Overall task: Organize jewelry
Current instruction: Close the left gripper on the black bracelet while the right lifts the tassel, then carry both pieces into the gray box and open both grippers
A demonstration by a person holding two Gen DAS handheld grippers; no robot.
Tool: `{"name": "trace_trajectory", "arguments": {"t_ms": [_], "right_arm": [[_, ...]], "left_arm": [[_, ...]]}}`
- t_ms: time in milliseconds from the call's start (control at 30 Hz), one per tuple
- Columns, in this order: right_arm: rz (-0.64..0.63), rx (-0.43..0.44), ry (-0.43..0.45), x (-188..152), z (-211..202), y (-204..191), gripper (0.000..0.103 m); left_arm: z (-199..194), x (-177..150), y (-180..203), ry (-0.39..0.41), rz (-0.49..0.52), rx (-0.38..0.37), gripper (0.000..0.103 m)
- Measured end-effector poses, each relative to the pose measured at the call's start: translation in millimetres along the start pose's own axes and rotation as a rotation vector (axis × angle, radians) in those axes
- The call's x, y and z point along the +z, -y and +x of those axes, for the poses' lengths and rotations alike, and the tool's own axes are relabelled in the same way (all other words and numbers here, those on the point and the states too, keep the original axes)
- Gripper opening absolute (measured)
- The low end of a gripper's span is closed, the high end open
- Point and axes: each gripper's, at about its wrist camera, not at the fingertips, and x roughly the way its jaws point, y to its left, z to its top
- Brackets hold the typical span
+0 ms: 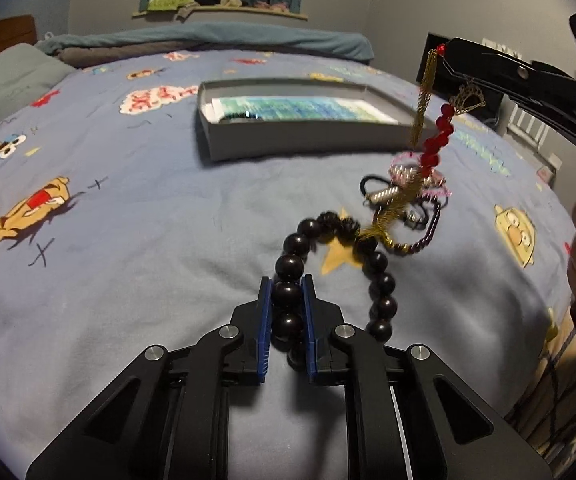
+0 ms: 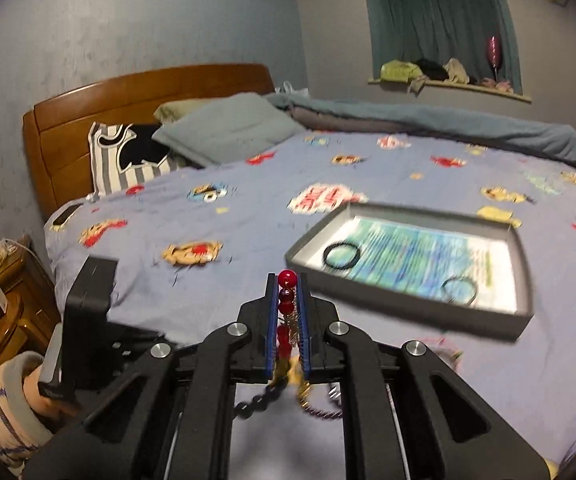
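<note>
Two grippers pulling a jewelry tangle apart over the bed

The left gripper (image 1: 287, 294) has its jaws closed on the dark bead bracelet (image 1: 380, 280), low on the bedspread (image 1: 128, 280); the right gripper (image 2: 288, 312) is clamped on the red bead and gold chain strand (image 1: 438, 136), raised toward the bed's right edge. That strand's long axis runs steeply up from the tangled pile (image 1: 404, 196) to the right jaws, red tip uppermost. I judge the step is best done by pinning the bracelet and lifting the strand slowly along its own line, so snagged chains slip free rather than drag everything toward the grey tray (image 1: 216, 136) near the bed's middle
</note>
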Motion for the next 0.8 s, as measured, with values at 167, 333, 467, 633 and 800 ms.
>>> {"name": "trace_trajectory", "arguments": {"t_ms": [167, 333, 467, 633, 800], "right_arm": [[0.007, -0.021, 0.041, 18.6, -8.3, 17.2, 0.009], [0.019, -0.037, 0.063, 30.4, -10.9, 37.3, 0.009], [0.040, -0.039, 0.066, 40.1, -6.8, 57.2, 0.009], [0.069, -0.042, 0.061, 50.7, 2.0, 84.5, 0.009], [0.076, -0.060, 0.072, 60.0, 3.9, 104.0, 0.009]], "left_arm": [[-19.1, 12.0, 1.8, 0.079, -0.006, -0.015, 0.015], [-35.4, 37.1, 10.9, 0.150, 0.024, -0.033, 0.015], [-43.8, 62.3, 16.1, 0.195, 0.048, -0.038, 0.015], [-42.6, 98.4, 16.4, 0.235, 0.057, -0.039, 0.015], [-35.4, 131.0, 16.3, 0.267, 0.054, -0.064, 0.015]]}}
